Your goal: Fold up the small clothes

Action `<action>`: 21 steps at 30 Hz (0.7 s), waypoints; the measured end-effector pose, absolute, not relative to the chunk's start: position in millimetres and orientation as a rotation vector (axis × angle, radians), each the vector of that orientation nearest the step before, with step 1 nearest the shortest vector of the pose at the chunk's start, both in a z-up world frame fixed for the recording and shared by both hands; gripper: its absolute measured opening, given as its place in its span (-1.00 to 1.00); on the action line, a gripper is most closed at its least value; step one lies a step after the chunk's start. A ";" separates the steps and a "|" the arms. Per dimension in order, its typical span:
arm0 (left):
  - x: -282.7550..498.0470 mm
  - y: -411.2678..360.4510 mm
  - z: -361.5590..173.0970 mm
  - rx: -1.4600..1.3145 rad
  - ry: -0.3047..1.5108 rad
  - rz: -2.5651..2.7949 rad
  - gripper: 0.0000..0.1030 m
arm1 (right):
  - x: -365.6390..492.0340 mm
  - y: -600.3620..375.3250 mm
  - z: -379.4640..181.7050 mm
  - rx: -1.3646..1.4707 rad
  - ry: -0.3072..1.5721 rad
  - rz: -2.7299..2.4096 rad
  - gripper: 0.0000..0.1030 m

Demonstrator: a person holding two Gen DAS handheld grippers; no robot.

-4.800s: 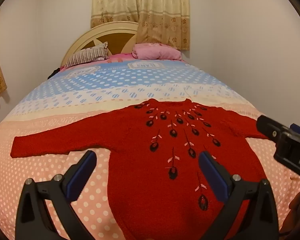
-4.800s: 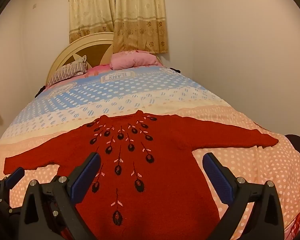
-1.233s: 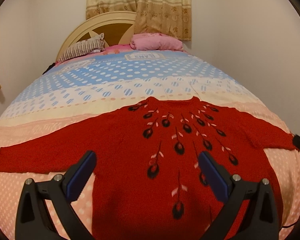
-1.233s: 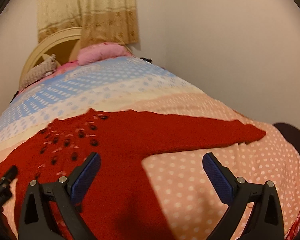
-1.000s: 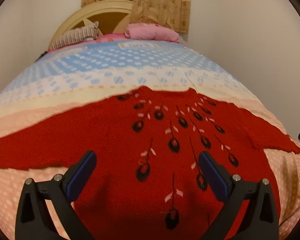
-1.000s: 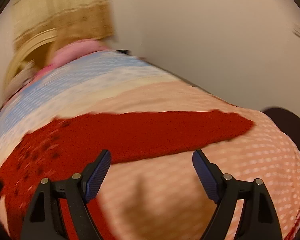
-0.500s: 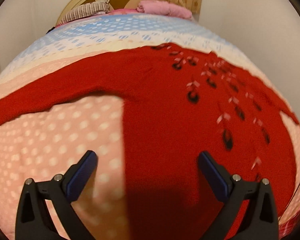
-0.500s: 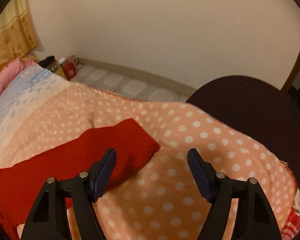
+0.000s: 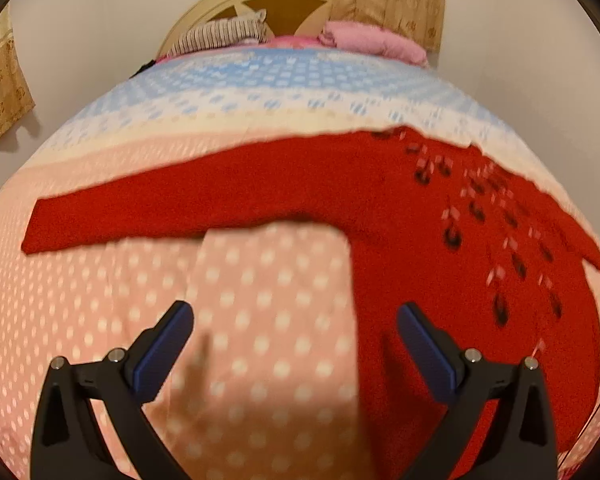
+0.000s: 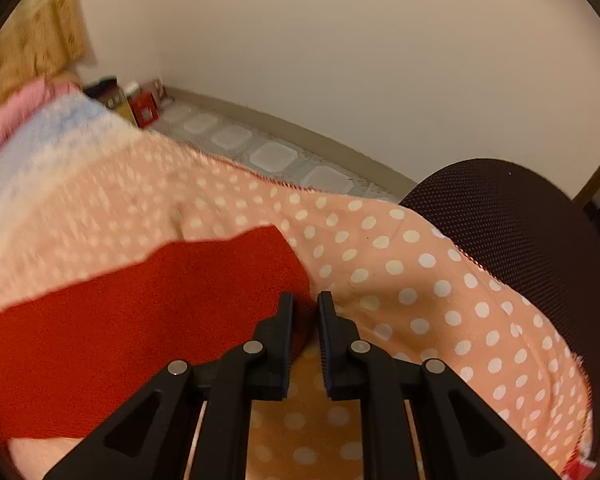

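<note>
In the left wrist view, a patterned curtain (image 9: 0, 92) hangs at the far left edge. The red sweater (image 9: 440, 248) lies flat on the bed (image 9: 260, 308), its left sleeve (image 9: 160, 212) stretching from the left of the frame toward the body at centre right, where dark teardrop motifs (image 9: 454, 236) run down the front. The bedspread is peach with pale dots near the camera and blue and white farther up. At the top of the frame sit a striped pillow (image 9: 220, 34), a cream headboard (image 9: 268, 4) and a pink pillow (image 9: 376, 42). The left hand-held gripper (image 9: 296, 344) hangs low in the frame over the dotted bedspread, its 2 blue-padded jaws spread wide with nothing between them; the sweater's side edge falls between the jaws.

In the right wrist view, the sweater's right sleeve (image 10: 140, 308) fills the lower left, its cuff ending at centre. The right hand-held gripper (image 10: 305, 308) has its jaws drawn almost together, pinching the cuff's lower corner between the pads. Small boxes (image 10: 136, 104) stand on the tiled floor (image 10: 272, 156) at upper left beside the bed. A dark mesh chair (image 10: 520, 232) sits at right against the bed's edge.
</note>
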State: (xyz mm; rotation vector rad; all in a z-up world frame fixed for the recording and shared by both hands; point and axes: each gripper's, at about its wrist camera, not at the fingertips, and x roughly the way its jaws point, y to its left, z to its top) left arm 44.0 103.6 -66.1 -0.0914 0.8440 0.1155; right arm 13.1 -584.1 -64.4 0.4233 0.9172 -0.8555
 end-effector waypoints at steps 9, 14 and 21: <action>86.1 70.0 -53.4 -0.057 0.772 0.015 1.00 | 23.2 -532.8 -2.9 0.432 0.793 -0.704 -0.78; 106.9 55.9 -62.1 -0.042 0.791 -0.004 1.00 | 43.9 -473.7 15.1 0.413 0.761 -0.580 -0.78; 110.8 53.6 -64.5 -0.043 0.779 -0.023 1.00 | 85.6 -371.0 16.9 0.401 0.774 -0.348 -0.79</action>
